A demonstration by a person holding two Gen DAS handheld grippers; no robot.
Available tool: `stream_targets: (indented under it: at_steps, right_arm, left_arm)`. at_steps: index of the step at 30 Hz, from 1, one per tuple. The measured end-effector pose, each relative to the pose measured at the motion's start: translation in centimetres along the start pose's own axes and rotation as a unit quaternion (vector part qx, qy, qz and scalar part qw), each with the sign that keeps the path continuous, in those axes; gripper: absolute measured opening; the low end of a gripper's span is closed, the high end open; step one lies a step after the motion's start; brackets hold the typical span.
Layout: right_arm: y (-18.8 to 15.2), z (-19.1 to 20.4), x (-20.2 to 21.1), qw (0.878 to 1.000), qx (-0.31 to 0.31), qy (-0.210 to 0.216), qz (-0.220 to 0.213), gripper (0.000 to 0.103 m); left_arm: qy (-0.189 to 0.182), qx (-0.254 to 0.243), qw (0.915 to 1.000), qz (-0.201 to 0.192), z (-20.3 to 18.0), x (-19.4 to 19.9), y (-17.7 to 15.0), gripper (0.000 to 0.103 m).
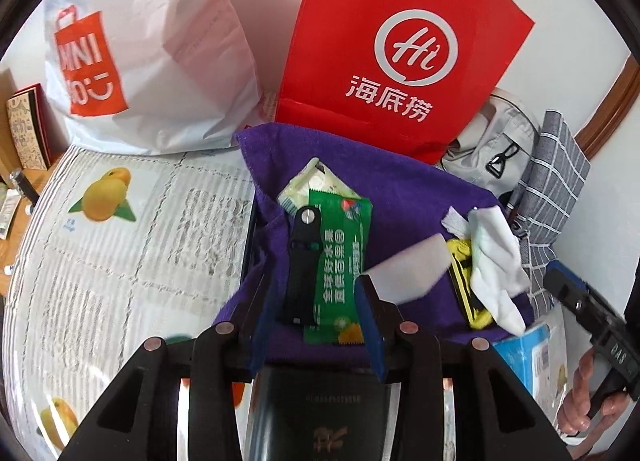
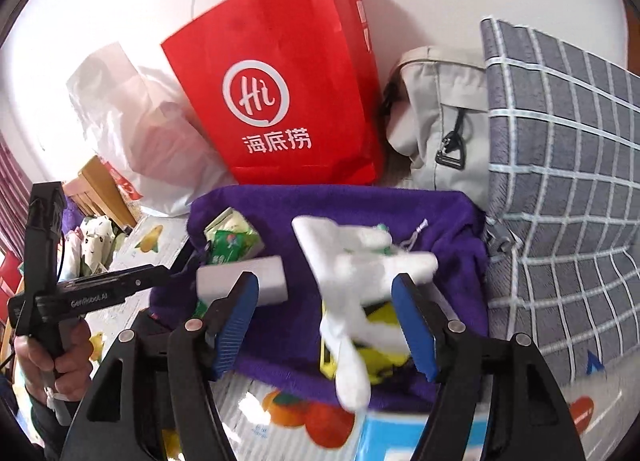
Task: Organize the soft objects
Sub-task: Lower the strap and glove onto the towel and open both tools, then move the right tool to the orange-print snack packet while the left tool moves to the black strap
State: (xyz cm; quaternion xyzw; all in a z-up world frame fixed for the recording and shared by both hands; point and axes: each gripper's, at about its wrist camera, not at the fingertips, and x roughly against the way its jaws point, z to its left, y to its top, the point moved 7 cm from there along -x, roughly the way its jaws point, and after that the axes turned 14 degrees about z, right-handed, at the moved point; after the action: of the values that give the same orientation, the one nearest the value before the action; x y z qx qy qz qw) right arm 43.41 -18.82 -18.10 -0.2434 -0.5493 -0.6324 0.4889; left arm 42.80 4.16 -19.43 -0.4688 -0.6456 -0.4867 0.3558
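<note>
1. The purple towel (image 1: 404, 197) lies spread at the centre of a fruit-print mat (image 1: 132, 221), strewn with small things.
2. On it: a green packet (image 1: 340, 261) under a black strap (image 1: 302, 265), a white block (image 1: 404, 273) at 3 o'clock of the packet, and a white sock (image 2: 360, 293) over a yellow item (image 1: 464, 285).
3. Left gripper (image 1: 316, 309) – jaws narrowly apart, pressing nothing, above the packet.
4. Right gripper (image 2: 326, 321) – jaws wide, the sock between them but clear of the blue pads (image 2: 236, 325).
5. At the towel's 12 o'clock stands a red bag (image 2: 280, 101); at 10, a white bag (image 1: 152, 61); at 2, a grey pouch (image 2: 440, 113) and checked cloth (image 2: 560, 181).
</note>
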Motion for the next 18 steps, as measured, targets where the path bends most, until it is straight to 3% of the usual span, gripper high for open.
stream_targets:
  at_steps: [8,10,18]
  right_arm:
    - [-6.2,-0.1,2.6,1.000,-0.010,-0.024,0.012,0.069]
    - [-7.8,0.2,3.1,1.000,-0.014,-0.021,0.015,0.066]
    - [-14.1,3.6,4.6,0.999,0.010,-0.023,0.042,0.038]
  left_arm:
    - [-0.001,-0.001,0.9999,-0.011,-0.1,3.0,-3.0,0.038]
    - [-0.002,-0.004,0.9999,-0.016,-0.2,3.9,-4.0,0.044]
    - [-0.004,-0.007,0.9996,-0.028,-0.1,6.2,-8.2,0.045]
